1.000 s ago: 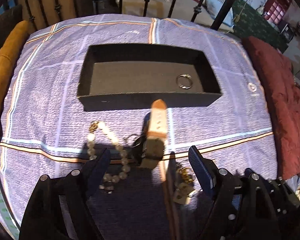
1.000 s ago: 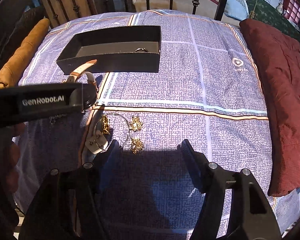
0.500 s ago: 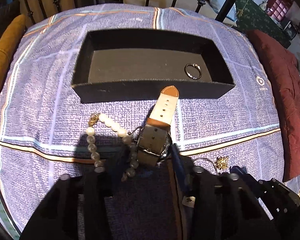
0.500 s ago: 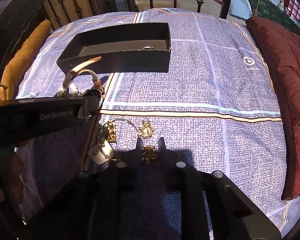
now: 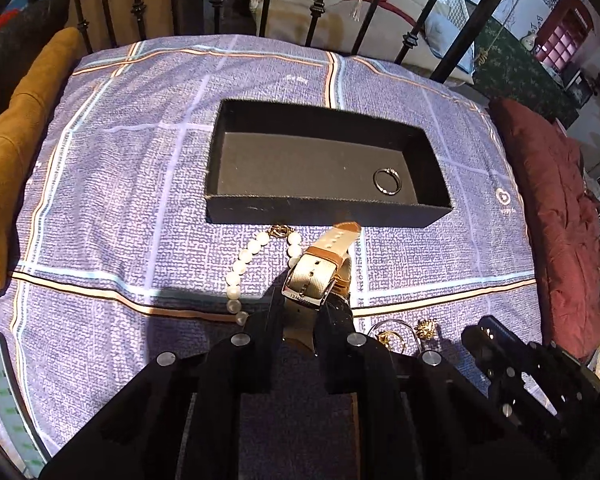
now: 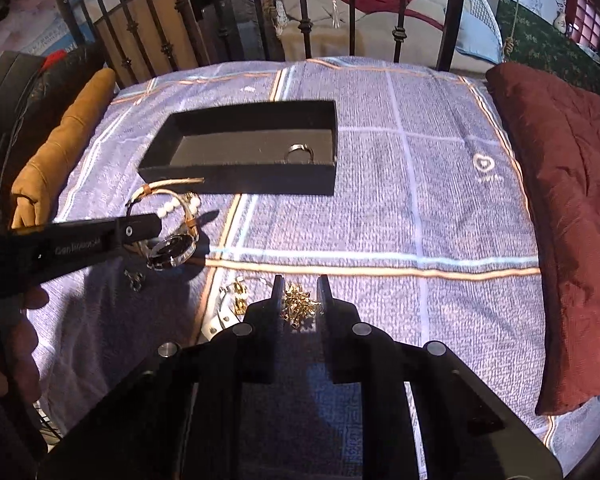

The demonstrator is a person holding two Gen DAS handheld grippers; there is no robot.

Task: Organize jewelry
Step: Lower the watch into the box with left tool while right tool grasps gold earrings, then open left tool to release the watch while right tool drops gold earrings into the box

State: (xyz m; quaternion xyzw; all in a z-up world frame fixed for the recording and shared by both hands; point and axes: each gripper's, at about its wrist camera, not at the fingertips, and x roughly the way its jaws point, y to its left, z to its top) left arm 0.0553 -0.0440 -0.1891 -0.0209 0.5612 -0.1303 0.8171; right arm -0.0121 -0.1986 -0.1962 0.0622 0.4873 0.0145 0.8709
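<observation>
Watch (image 5: 314, 276) clamped between left jaws

Bed (image 5: 100, 200): black tray (image 5: 324, 214), maroon cushion (image 5: 560, 216).

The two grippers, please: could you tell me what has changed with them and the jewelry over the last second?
Both have just been closing from wide open. The left gripper now clamps the watch and has begun lifting it; the right gripper has pinched the gold chain piece. The pearl bracelet was dragged a little. The ring remains in the black box.
</observation>
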